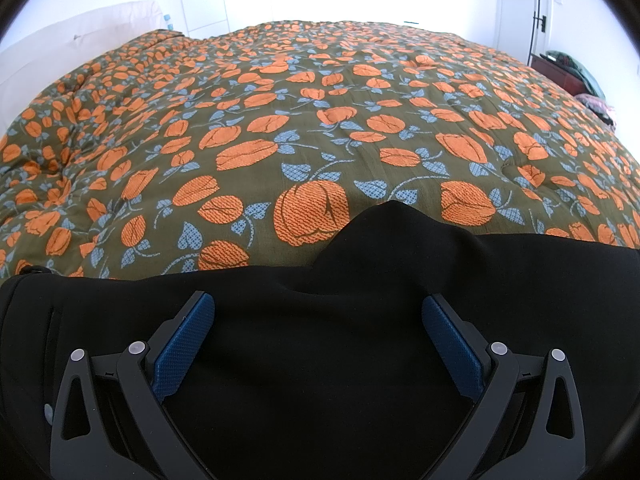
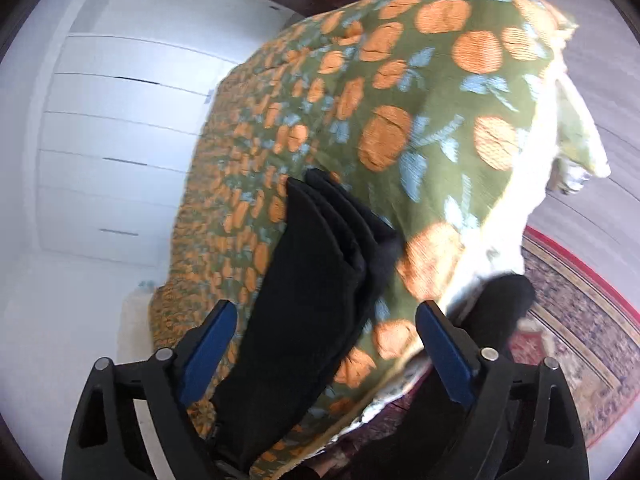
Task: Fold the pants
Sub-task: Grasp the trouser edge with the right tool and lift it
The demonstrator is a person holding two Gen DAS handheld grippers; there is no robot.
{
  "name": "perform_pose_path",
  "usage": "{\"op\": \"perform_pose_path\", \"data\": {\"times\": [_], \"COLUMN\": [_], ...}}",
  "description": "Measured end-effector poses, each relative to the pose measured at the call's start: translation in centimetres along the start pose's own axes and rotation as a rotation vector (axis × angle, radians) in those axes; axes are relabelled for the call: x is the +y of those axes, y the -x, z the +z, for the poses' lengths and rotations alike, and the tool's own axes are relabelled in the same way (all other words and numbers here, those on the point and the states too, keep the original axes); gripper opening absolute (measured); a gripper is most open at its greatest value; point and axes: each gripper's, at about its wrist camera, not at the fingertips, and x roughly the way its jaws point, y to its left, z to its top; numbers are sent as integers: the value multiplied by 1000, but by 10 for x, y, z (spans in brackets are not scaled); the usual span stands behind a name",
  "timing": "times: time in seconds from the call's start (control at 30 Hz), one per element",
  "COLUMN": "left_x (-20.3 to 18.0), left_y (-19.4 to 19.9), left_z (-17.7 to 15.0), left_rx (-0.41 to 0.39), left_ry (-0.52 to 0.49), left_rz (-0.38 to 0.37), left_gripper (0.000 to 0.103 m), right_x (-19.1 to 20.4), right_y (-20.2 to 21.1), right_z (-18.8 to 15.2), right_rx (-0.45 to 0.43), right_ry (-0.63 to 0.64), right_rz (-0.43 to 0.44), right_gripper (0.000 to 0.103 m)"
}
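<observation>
Black pants [image 2: 304,300] lie on a bed covered by an olive bedspread [image 1: 320,120] printed with orange flowers and blue leaves. In the right wrist view the garment forms a long, narrow band whose long axis runs away from the camera, up the picture, ending in several stacked, stepped edges that suggest folded layers. In the left wrist view the same dark cloth [image 1: 320,340] spreads crosswise along the near side of the bed, with one raised hump at its far edge. The fabric is plain, matte and smooth, with few creases.

Left gripper [image 1: 318,312]: fingers spread wide, released, the cloth beneath them but not pinched. Right gripper [image 2: 326,318]: fingers likewise apart, straddling the band without pressing it.

A patterned rug [image 2: 580,340] lies beside the bed; white cupboard doors [image 2: 120,140] stand beyond.
</observation>
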Motion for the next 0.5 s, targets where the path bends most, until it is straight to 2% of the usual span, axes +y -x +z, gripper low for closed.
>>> {"op": "perform_pose_path", "data": {"times": [0.07, 0.13, 0.27, 0.43, 0.5], "left_x": [0, 0, 0, 0, 0], "left_y": [0, 0, 0, 0, 0], "left_z": [0, 0, 0, 0, 0], "left_rx": [0, 0, 0, 0, -1], "left_ry": [0, 0, 0, 0, 0], "left_rz": [0, 0, 0, 0, 1], "left_gripper": [103, 103, 103, 103, 103], "right_x": [-2, -3, -3, 4, 6], "right_y": [-6, -16, -20, -16, -20], "right_z": [4, 6, 11, 16, 16], "right_rx": [23, 51, 42, -9, 13], "right_ry": [4, 28, 86, 146, 173], "right_rz": [34, -2, -20, 105, 59], "right_gripper": [84, 81, 80, 77, 77]}}
